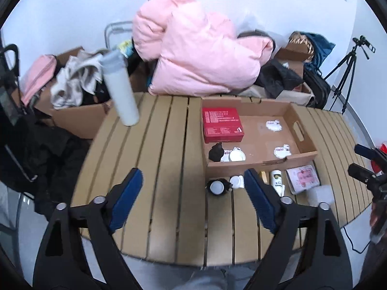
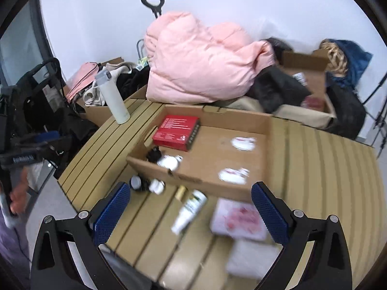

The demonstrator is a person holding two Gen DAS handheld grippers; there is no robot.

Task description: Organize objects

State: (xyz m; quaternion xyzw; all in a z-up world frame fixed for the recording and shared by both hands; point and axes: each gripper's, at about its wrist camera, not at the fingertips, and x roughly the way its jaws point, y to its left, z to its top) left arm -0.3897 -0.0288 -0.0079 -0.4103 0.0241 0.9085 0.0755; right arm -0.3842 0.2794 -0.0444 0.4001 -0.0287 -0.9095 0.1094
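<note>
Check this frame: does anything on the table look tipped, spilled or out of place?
Nothing is spilled or damaged. The white tube lies on its side on the slatted table just outside the cardboard tray, beside other loose small items. The white bottle stands upright at the table's far edge.

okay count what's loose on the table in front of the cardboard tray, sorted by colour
White: 3, tube, small lid, blurred pack
Black with white face: 1, round item
Pink-patterned: 1, packet
Gold: 1, small stick
Total: 6
</note>
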